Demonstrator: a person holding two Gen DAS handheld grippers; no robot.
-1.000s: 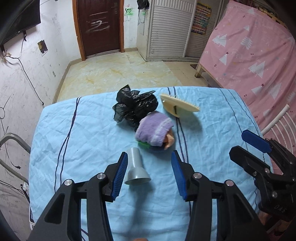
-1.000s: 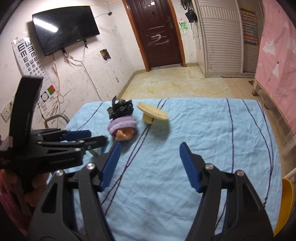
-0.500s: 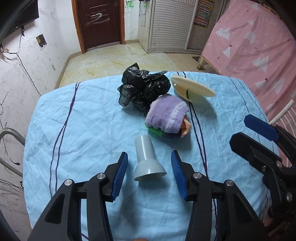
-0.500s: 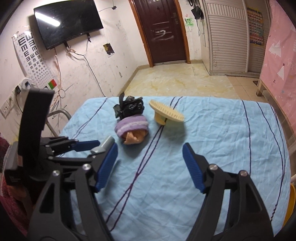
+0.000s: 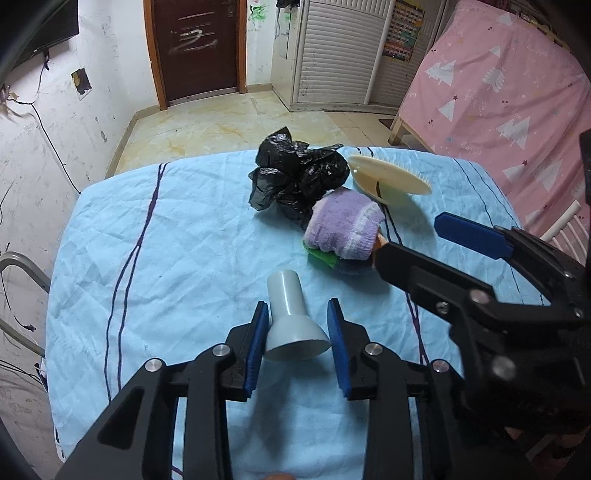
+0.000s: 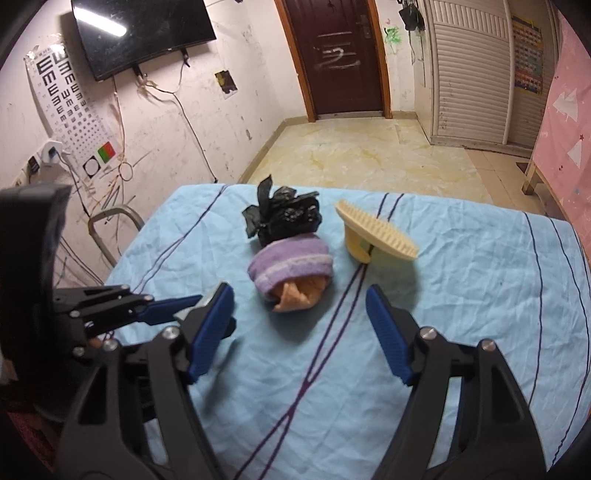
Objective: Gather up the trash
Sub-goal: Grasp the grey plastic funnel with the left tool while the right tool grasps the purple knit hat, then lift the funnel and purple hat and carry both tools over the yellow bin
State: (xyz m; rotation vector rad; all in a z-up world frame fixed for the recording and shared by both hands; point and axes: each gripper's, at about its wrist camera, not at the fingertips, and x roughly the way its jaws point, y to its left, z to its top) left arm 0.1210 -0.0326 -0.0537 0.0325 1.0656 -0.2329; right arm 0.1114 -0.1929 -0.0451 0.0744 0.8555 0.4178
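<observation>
Grey plastic funnel (image 5: 293, 325) is lying near on the blue worktop (image 5: 166, 258), bracketed by the left claw (image 5: 297, 347), pads apart (right claw (image 6: 299, 332) gaping, idle); squeezing its flare evenly seems wise

The room was evenly but dimly lit from overhead, with a bright streak of glare on the wall television (image 6: 144, 35) and soft shadows beneath the objects on the blue sheet (image 5: 177, 258). Both fisheye views bowed straight lines and darkened at the corners. The near black frame at the left edge of the right wrist view was blurred.
</observation>
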